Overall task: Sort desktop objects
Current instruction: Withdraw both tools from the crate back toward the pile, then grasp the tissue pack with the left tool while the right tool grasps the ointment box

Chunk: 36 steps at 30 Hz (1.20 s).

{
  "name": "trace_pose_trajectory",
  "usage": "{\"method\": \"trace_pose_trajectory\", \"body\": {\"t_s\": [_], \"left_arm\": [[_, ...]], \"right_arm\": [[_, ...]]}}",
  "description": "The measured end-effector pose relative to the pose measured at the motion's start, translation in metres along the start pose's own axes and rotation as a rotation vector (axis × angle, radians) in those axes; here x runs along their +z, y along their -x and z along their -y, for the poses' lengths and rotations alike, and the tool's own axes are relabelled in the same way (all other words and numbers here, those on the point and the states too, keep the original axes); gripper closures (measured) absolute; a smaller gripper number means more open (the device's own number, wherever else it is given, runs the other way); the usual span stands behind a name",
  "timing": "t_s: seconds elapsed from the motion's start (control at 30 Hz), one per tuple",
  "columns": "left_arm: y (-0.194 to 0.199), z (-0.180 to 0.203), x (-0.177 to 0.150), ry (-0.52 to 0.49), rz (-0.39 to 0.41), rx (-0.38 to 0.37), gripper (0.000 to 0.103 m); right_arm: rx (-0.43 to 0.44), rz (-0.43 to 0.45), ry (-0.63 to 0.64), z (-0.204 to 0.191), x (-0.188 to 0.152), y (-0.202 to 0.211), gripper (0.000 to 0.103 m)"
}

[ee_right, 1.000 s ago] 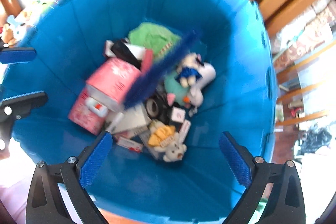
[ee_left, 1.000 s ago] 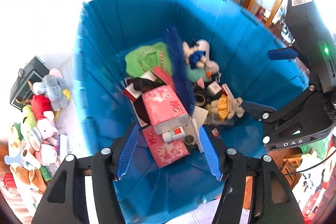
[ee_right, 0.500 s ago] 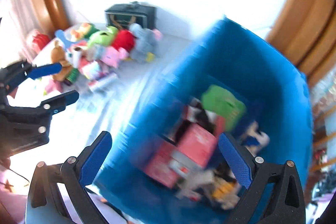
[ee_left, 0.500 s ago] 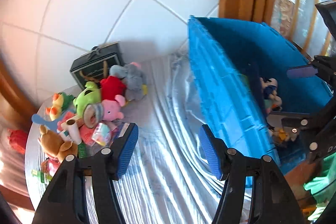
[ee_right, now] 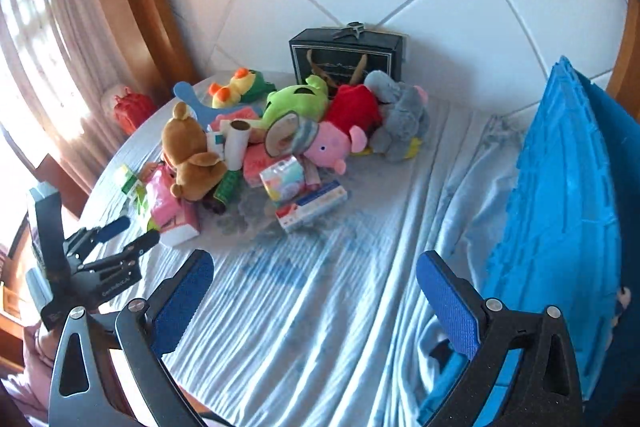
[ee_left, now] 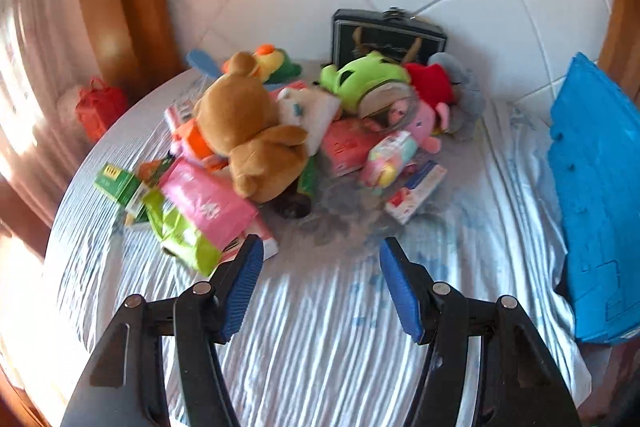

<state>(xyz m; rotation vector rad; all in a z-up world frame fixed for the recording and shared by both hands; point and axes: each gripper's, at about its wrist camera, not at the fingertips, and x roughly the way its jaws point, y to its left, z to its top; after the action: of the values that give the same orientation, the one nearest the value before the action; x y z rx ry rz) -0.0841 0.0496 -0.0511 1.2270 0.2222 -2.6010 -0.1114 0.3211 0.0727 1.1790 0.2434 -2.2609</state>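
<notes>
A pile of toys and packets lies on the round table's pale blue cloth (ee_left: pixel 320 339) (ee_right: pixel 320 307). In it are a brown teddy bear (ee_left: pixel 248 131) (ee_right: pixel 190 155), a green plush (ee_left: pixel 364 79) (ee_right: pixel 296 103), a pink pig plush (ee_left: pixel 424 119) (ee_right: pixel 332 143), a grey plush (ee_right: pixel 404 115), a pink tissue pack (ee_left: pixel 204 199) and a red-and-white box (ee_left: pixel 416 191) (ee_right: pixel 312 207). My left gripper (ee_left: pixel 320 259) (ee_right: pixel 128 231) hovers open just short of the pile, nothing between its fingers. My right gripper (ee_right: pixel 316 279) is open and empty, nearer the blue bin (ee_left: pixel 596 195) (ee_right: pixel 568 207).
A dark gift box (ee_left: pixel 388 39) (ee_right: pixel 348 55) stands against the white tiled wall behind the pile. A red bag (ee_left: pixel 100 107) (ee_right: pixel 132 111) sits off the table at the left by a wooden frame and curtain. Bare cloth lies between the grippers and the pile.
Both grippers have swung left, away from above the bin's inside, and now face the toy pile on the table. Both stayed open and empty throughout.
</notes>
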Motion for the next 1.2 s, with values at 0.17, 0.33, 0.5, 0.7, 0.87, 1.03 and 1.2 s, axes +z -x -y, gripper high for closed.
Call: {"method": "trace_pose_trajectory", "body": {"t_s": [0.17, 0.33, 0.5, 0.7, 0.87, 1.03, 1.2], "left_arm": [[-0.026, -0.06, -0.031, 0.043, -0.061, 0.078, 0.043], [-0.045, -0.077, -0.045, 0.066, -0.097, 0.039, 0.043], [-0.067, -0.065, -0.042, 0.034, -0.107, -0.015, 0.043], [-0.092, -0.022, -0.015, -0.051, -0.086, -0.127, 0.043], [-0.128, 0.025, 0.017, -0.173, -0.085, -0.183, 0.043], [-0.172, 0.061, 0.05, -0.256, -0.098, -0.232, 0.043], [-0.211, 0.09, 0.078, -0.319, -0.095, -0.258, 0.043]], "right_arm": [[-0.016, -0.046, -0.045, -0.012, -0.014, -0.053, 0.0], [-0.025, -0.141, -0.096, -0.017, -0.033, -0.105, 0.0], [-0.045, -0.203, -0.107, -0.017, -0.047, -0.136, 0.0], [-0.09, -0.226, -0.134, 0.001, -0.046, -0.154, 0.0], [-0.106, -0.244, -0.205, 0.028, -0.037, -0.172, 0.0], [-0.128, -0.282, -0.266, 0.05, -0.028, -0.2, 0.0], [-0.126, -0.313, -0.317, 0.068, -0.023, -0.226, 0.0]]}}
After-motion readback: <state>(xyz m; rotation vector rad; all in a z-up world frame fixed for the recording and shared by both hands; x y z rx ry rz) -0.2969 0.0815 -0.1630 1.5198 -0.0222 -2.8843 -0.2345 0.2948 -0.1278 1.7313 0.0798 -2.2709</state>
